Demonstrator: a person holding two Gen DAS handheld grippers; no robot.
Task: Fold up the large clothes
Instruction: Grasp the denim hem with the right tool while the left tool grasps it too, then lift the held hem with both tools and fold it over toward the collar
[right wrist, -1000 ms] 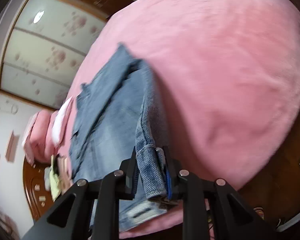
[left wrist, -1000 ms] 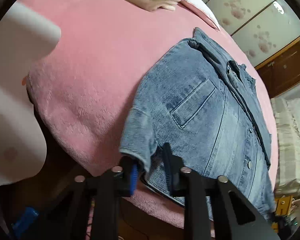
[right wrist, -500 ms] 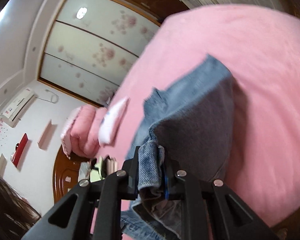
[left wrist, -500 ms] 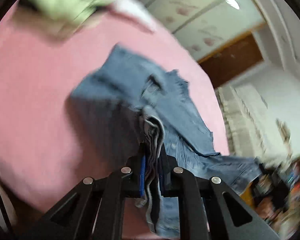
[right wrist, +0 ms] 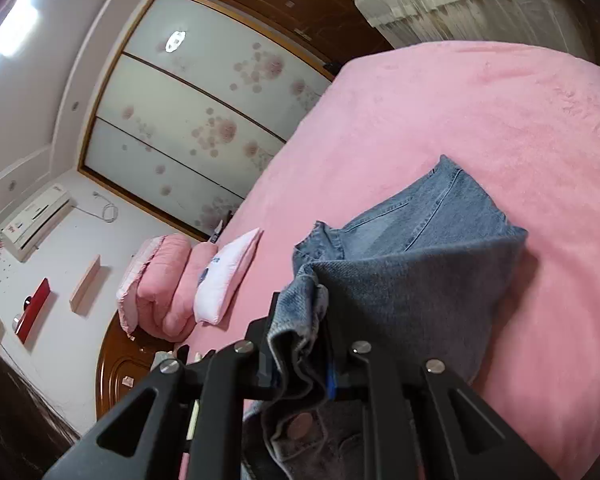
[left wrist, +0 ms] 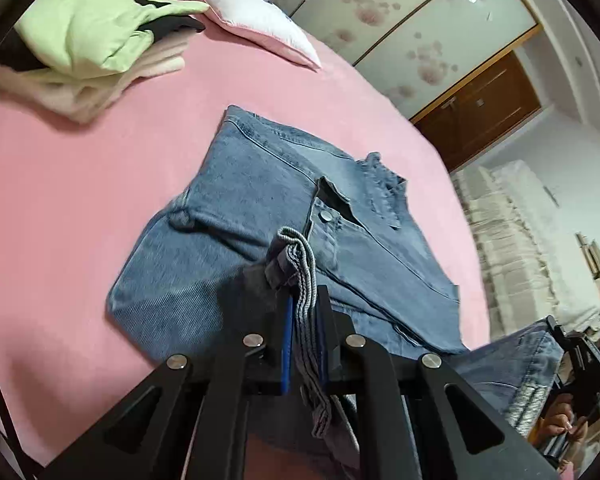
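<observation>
A blue denim jacket (left wrist: 260, 208) lies on the pink bed (left wrist: 80, 184), its near part lifted and carried over the rest. In the left wrist view my left gripper (left wrist: 304, 320) is shut on a bunched hem edge of the denim jacket, which hangs down between the pads. In the right wrist view my right gripper (right wrist: 300, 344) is shut on another bunch of the denim jacket (right wrist: 420, 240), whose grey inner side faces me and drapes onto the pink bed (right wrist: 480, 100). The right gripper (left wrist: 576, 364) also shows at the left view's right edge, holding denim.
A folded green garment (left wrist: 96, 28) on pale clothes lies at the bed's far left. A white pillow (left wrist: 260, 20) and a rolled pink quilt (right wrist: 164, 284) sit at the head. Sliding wardrobe doors (right wrist: 204, 116) and a wooden door (left wrist: 484, 108) stand beyond.
Both grippers have risen and moved over the bed, carrying the jacket's near edge so it doubles over the rest. The views tilted up toward the wardrobe.
</observation>
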